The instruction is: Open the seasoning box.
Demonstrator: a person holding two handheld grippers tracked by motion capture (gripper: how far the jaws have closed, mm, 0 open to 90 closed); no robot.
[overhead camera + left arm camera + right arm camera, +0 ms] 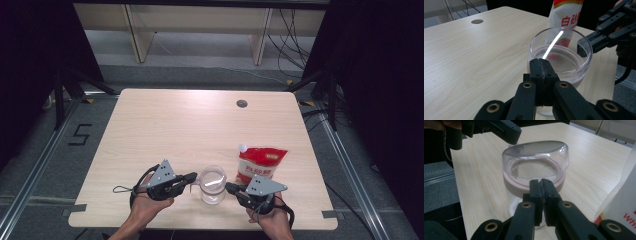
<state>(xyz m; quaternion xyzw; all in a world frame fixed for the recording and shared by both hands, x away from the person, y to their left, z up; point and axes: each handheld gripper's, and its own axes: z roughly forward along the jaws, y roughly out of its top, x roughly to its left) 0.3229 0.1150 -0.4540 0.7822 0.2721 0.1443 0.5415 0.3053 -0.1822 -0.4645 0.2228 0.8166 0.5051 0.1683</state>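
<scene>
Left gripper: sitting near the table's front edge, at the left of the glass cup, its jaws pressing together on nothing; in the left gripper view the closed tip is lying against the cup's near rim.
Right gripper: sitting at the cup's right, jaws likewise pressing together with nothing between them; in the right gripper view the tip is resting just at the cup's near side.
Glass cup: standing upright on the table between the two grippers, holding clear liquid, open at the top.
White pouch: lying just behind and to the right of the cup, red print on it, a white cap at its far-left corner.
Table: pale wood, stretching bare beyond the cup, a round grommet sitting near its far edge.
</scene>
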